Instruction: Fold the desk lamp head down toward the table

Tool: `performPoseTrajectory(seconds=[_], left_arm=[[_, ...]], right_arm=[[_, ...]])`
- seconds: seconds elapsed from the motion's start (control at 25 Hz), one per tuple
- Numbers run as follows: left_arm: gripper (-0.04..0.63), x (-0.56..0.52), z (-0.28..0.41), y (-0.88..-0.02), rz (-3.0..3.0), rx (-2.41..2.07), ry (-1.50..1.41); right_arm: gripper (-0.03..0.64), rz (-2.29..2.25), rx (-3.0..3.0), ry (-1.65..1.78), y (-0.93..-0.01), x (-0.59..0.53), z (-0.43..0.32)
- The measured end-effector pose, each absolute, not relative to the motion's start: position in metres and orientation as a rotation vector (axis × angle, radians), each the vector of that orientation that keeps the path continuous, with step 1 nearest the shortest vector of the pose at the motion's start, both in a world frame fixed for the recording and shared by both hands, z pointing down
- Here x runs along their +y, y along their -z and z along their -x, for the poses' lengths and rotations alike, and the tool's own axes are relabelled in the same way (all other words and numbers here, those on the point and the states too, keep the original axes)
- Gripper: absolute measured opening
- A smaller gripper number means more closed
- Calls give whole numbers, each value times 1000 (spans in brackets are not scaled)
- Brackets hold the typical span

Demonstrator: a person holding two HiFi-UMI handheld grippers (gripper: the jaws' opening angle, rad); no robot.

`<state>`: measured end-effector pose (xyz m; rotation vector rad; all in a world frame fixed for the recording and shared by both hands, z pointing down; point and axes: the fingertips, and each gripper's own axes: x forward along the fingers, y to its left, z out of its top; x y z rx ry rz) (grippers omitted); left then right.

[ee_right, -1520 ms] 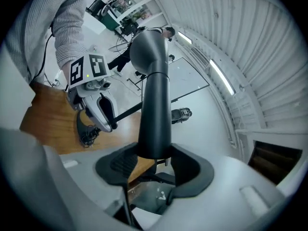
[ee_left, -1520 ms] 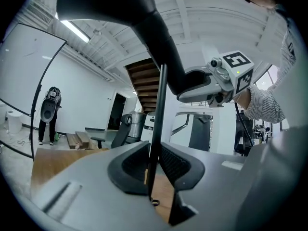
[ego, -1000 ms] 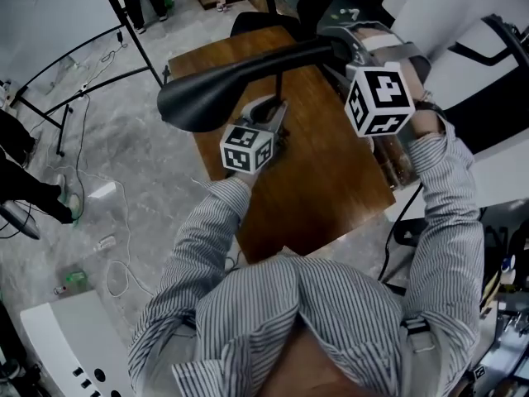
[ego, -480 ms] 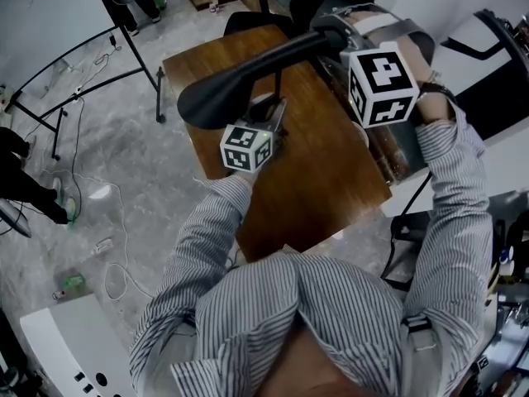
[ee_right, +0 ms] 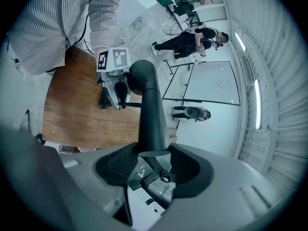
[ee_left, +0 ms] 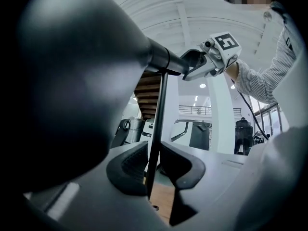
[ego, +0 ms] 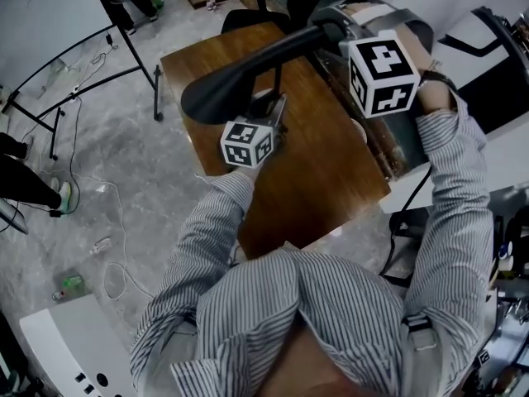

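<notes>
- Your left gripper (ego: 276, 108) is low over the wooden table (ego: 322, 172), and its jaws are pinched onto the lamp's thin black pole (ee_left: 159, 119), one pad on each side.
- The pole stands upright between those pads, rising to the joint where the lamp head (ego: 223, 93) meets it.
- Your right gripper (ego: 339, 35) is up high at the far right, with its jaws clamped on the narrow neck of the lamp head (ee_right: 149, 109).
- The head reaches out from that grip over the tabletop, its wide rounded end out past the pole on your left gripper's side, well above the wood.
- The marker cube (ego: 382, 77) on your right gripper shows bold black-and-white squares, and so does the cube on your left (ego: 248, 145).
- Your striped sleeve (ego: 450, 188) runs up to the right gripper.
- An office chair (ego: 256, 7) sits at the table's far end.
</notes>
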<state>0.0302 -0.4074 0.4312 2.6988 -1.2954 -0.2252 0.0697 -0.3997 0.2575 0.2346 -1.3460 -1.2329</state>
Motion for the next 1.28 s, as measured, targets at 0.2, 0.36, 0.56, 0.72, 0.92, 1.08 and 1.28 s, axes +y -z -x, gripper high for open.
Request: performPoseTrajectory(seconds=[0.2, 0.36, 0.56, 0.72, 0.92, 1.08, 1.28], left_arm=[[120, -406, -18, -442, -2628, -1385, 234], [166, -395, -6, -456, -2586, -1356, 230], [165, -367, 12, -461, -2551, -1360, 210], [115, -336, 25, -455, -2532, -1374, 200], [41, -297, 27, -450, -2547, -1360, 79], [7, -262, 20, -441, -2594, -1362, 74], [3, -234, 3, -445, -2509, -1245, 140]], right_arm=[[212, -310, -1363, 1269, -254, -403, -71], [212, -398, -1400, 1284, -251, -406, -81], [212, -710, -1819, 1113, -247, -397, -96], [207, -1049, -2371, 757, -276, -364, -99], [98, -1226, -2757, 239, -374, -307, -77], [37, -1287, -2827, -247, -431, -265, -63], [7, -1211, -2813, -525, -455, -242, -47]])
